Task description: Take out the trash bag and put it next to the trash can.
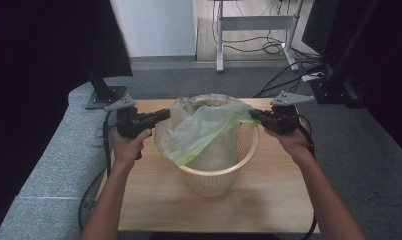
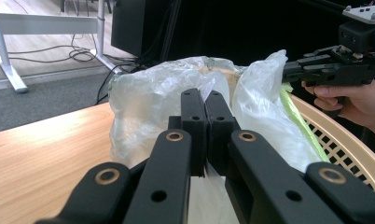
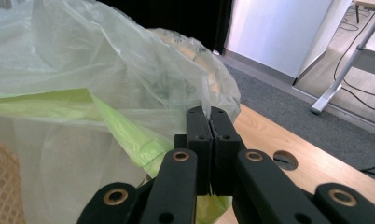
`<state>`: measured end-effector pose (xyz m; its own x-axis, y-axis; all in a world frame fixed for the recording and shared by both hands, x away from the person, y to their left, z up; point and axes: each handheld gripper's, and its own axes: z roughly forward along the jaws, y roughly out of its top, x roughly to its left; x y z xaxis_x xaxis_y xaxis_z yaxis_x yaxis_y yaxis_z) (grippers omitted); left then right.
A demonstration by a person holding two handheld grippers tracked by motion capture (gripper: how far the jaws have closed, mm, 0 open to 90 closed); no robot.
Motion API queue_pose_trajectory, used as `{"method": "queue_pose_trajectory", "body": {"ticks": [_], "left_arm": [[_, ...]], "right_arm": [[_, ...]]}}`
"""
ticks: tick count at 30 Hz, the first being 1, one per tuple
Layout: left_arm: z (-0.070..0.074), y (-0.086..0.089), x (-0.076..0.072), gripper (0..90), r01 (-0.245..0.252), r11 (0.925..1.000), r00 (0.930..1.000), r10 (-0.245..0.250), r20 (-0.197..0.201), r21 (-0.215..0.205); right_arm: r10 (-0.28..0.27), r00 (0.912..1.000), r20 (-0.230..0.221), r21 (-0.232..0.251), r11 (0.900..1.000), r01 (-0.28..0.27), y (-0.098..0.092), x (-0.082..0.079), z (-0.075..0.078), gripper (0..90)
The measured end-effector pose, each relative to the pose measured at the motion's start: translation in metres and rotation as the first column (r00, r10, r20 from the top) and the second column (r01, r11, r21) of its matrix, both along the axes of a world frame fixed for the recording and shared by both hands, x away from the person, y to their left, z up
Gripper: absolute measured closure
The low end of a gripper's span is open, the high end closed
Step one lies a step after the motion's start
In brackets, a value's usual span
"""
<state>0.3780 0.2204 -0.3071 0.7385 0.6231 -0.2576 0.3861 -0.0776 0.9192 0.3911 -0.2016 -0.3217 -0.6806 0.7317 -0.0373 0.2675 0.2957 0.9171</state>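
Left hand-held gripper point(image 2: 204, 100): jaws pressed together, pinching a fold of the plastic bag point(image 2: 157, 98) at the near edge, clear in the left gripper view. Same view picks up the right hand-held gripper point(image 2: 293, 70) across the basket, nose on the far fold of film, fingers point(image 2: 330, 95) wrapped round its grip.

Right gripper view: right unit's jaws also pressed together on a thin ridge of bag film. It shows what the high view doesn't: the green band point(image 3: 50, 105) of the bag runs just left of the jaws, and there's a round hole point(image 3: 285, 160) in the bench top beside them.

High view: bag point(image 1: 204, 130) sits in a beige latticed basket point(image 1: 216, 177), roughly centre of the bench point(image 1: 269, 200). Bag mouth is pulled up above the rim, green hem draped over the front. Left hand-held gripper point(image 1: 164, 114) at the bag's left edge, right one point(image 1: 254, 115) at its right edge, both roughly level and pointing inward at each other.

Bench is light wood, standing on grey carpet. Behind: white wall panel, a grey desk frame point(image 1: 254, 22) with loose cables on the floor, black stands left and right.

Both forearms come up from the bottom edge, angled outward, hands at about rim height either side of the basket.
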Motion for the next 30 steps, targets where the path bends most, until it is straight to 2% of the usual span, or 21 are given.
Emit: {"method": "queue_pose_trajectory", "body": {"ticks": [9, 16, 20, 24, 27, 30], "left_arm": [[0.004, 0.003, 0.018, 89.1, -0.008, 0.9999, 0.9999, 0.008, -0.01, -0.013], [0.018, 0.007, 0.034, 89.4, -0.018, 0.9998, 0.9998, 0.018, -0.002, -0.01], [0.028, 0.007, 0.04, 89.5, -0.022, 0.9995, 0.9997, 0.022, 0.009, -0.023], [0.041, 0.004, 0.035, 89.5, -0.019, 0.9996, 0.9988, 0.02, 0.046, -0.019], [0.052, 0.001, 0.024, 89.4, -0.007, 0.9998, 0.9966, 0.009, 0.082, -0.018], [0.06, -0.004, 0.011, 89.3, 0.007, 0.9999, 0.9933, -0.006, 0.115, -0.012]], "right_arm": [[0.017, 0.9998, 0.009, 0.023, 1.0, -0.017, 0.014, 0.019, 0.007, 89.0], [0.016, 0.9988, 0.047, 0.05, 0.999, -0.018, 0.02, 0.034, 0.019, 89.1], [0.01, 0.997, 0.077, 0.077, 0.997, -0.016, 0.024, 0.04, 0.026, 89.1], [0.009, 0.9909, 0.134, 0.115, 0.993, -0.025, 0.028, 0.035, 0.034, 89.1], [0.015, 0.9835, 0.18, 0.139, 0.989, -0.041, 0.029, 0.025, 0.041, 89.1], [0.034, 0.9785, 0.203, 0.155, 0.986, -0.066, 0.029, 0.013, 0.047, 89.1]]}}
